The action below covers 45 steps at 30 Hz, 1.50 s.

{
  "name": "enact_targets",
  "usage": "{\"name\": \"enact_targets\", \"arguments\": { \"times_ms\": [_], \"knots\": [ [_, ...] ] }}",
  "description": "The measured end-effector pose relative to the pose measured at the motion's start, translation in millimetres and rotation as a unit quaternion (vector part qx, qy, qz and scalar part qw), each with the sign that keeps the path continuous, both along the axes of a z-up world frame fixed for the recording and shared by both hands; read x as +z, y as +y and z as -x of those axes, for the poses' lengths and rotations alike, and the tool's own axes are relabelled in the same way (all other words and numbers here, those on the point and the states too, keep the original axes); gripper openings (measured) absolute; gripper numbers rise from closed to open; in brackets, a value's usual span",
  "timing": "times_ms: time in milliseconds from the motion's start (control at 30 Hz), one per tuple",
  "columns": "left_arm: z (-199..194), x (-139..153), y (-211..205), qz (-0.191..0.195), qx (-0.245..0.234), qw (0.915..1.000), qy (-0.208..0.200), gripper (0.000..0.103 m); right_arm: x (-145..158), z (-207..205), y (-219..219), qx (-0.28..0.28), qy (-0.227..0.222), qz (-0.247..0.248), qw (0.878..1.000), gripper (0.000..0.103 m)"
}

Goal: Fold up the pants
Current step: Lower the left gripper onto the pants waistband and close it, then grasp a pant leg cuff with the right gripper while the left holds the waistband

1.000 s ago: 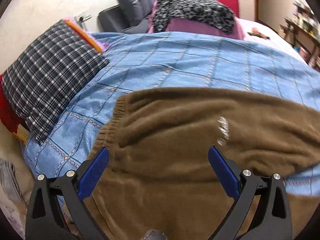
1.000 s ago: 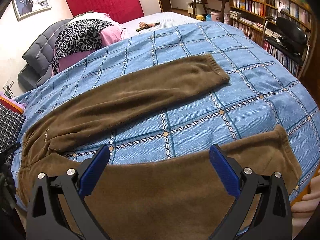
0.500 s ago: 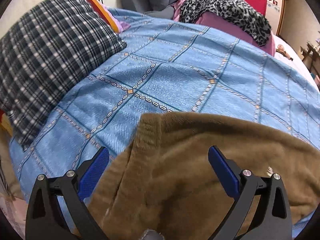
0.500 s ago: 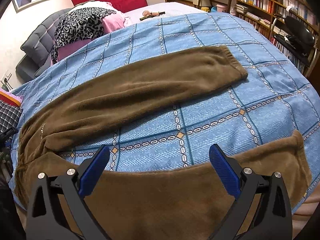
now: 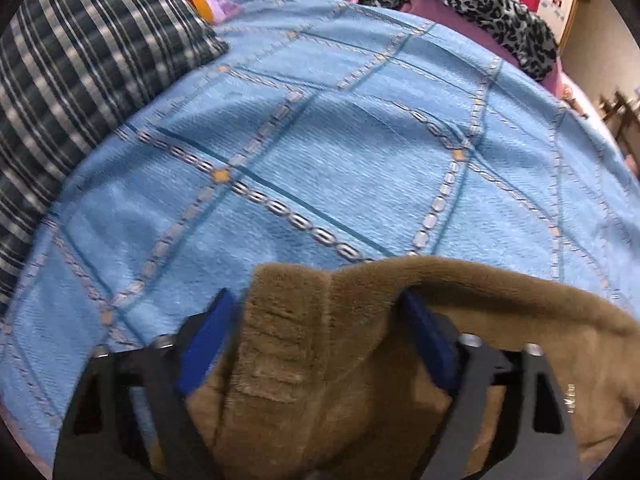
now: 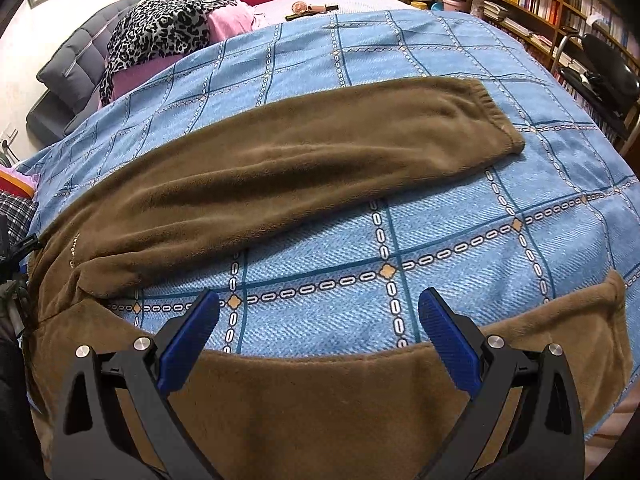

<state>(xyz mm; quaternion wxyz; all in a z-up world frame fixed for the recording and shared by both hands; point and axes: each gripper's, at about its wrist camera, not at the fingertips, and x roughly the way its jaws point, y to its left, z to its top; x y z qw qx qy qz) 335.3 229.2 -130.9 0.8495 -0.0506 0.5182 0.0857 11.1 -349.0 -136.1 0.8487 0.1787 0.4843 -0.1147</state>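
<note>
Brown fleece pants lay spread on a bed w/ a blue quilted bedspread patterned in chain-link lines; one leg stretched across the middle to its elastic cuff at right, the other leg ran along the near edge under the right tongs. Right tongs were spread wide, blue pads above the near leg's upper edge, gripping nothing. Left tongs were also spread, w/ the ribbed waistband corner of the pants bunched up betw. the pads; contact w/ the pads could not be told (motion blur). A dark plaid pillow sat at the bed's left; a leopard-print fabric lay on pink bedding at the far end.
</note>
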Motion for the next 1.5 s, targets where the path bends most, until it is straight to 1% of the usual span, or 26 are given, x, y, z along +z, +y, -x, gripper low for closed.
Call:
{"name": "enact_targets", "arguments": {
  "times_ms": [33, 67, 100, 133, 167, 267, 333, 400, 533, 700, 767, 900, 1000, 1133, 1233, 1367, 1500],
  "knots": [
    [0, 0, 0, 0.002, 0.001, 1.0, -0.001, 0.072, -1, -1, 0, 0.001, 0.0, 0.001, 1.0, 0.1],
    [2, 2, -2, -0.003, 0.0, 1.0, -0.007, 0.066, -1, -4, -1, 0.002, 0.0, 0.003, 1.0, 0.1],
    [3, 3, -3, -0.004, -0.002, 0.9999, -0.009, 0.062, -1, -6, -2, 0.002, 0.0, 0.005, 1.0, 0.1],
    [6, 6, -4, -0.003, -0.003, 0.9999, -0.012, 0.054, -1, -9, -5, 0.001, -0.003, 0.004, 1.0, 0.1],
    [9, 10, -6, -0.003, -0.004, 0.9999, -0.016, 0.049, 0, -12, -8, -0.001, -0.005, 0.003, 1.0, 0.1],
    [18, 22, -7, 0.008, -0.013, 0.9994, -0.031, 0.042, 2, -23, -26, -0.015, -0.012, -0.005, 1.0, 0.1],
    [25, 34, -10, 0.012, -0.025, 0.9986, -0.046, 0.04, 3, -31, -42, -0.03, -0.016, -0.012, 0.999, 0.1],
    [37, 47, -14, 0.018, -0.038, 0.997, -0.064, 0.039, 4, -42, -65, -0.05, -0.023, -0.031, 0.998, 0.1],
    [63, 70, -19, 0.036, -0.06, 0.9933, -0.092, 0.039, -4, -66, -114, -0.095, -0.025, -0.079, 0.992, 0.1],
    [97, 99, -17, 0.059, -0.082, 0.9877, -0.119, 0.039, -14, -92, -161, -0.118, -0.029, -0.119, 0.985, 0.1],
    [110, 107, -16, 0.064, -0.088, 0.9861, -0.126, 0.038, -16, -103, -178, -0.131, -0.031, -0.122, 0.983, 0.1],
    [138, 120, -17, 0.065, -0.101, 0.9837, -0.134, 0.038, -25, -127, -216, -0.165, -0.027, -0.159, 0.973, 0.1],
    [160, 128, -13, 0.072, -0.108, 0.9819, -0.138, 0.037, -30, -144, -240, -0.185, -0.022, -0.166, 0.968, 0.1],
    [186, 144, -9, 0.067, -0.119, 0.9784, -0.156, 0.036, -38, -154, -260, -0.203, -0.016, -0.181, 0.962, 0.1],
    [207, 154, -5, 0.078, -0.131, 0.9733, -0.172, 0.036, -43, -159, -274, -0.222, -0.017, -0.195, 0.955, 0.1],
    [224, 162, 2, 0.089, -0.142, 0.9673, -0.19, 0.036, -52, -161, -287, -0.243, -0.02, -0.217, 0.945, 0.1],
    [233, 167, 19, 0.119, -0.128, 0.9634, -0.203, 0.036, -55, -167, -285, -0.239, -0.005, -0.204, 0.949, 0.1]
  ]
}}
